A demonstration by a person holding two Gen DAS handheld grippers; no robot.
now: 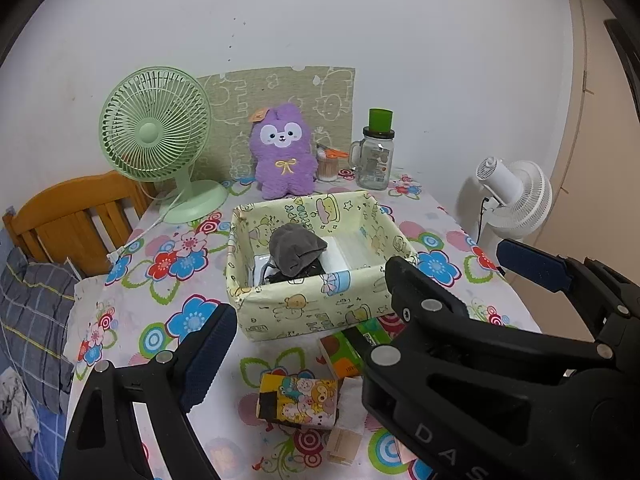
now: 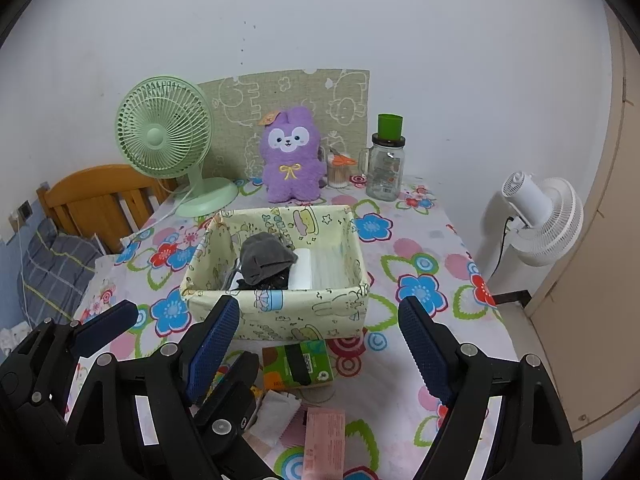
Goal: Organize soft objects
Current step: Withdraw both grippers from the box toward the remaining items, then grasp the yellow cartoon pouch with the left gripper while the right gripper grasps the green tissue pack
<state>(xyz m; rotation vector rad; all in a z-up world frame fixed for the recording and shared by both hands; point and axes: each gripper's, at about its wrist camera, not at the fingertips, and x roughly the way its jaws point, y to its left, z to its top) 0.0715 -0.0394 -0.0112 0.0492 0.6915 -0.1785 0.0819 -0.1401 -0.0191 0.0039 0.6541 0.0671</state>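
Both grippers are hovering empty over the packets in front of the pale yellow cartoon-print fabric storage box (image 2: 276,312).

The left gripper (image 1: 312,320) and right gripper (image 2: 320,328) are both standing with jaws wide apart, nothing between them, probably readying a pick. Inside the box, a grey drawstring pouch (image 2: 266,258) is lying on white packs, seemingly already sorted. Just in front of the box are waiting a green tissue packet (image 2: 298,364), a yellow cartoon-print packet (image 1: 298,400) and a pink packet (image 2: 324,440); behind the box, a purple plush rabbit (image 2: 292,156) is sitting upright.
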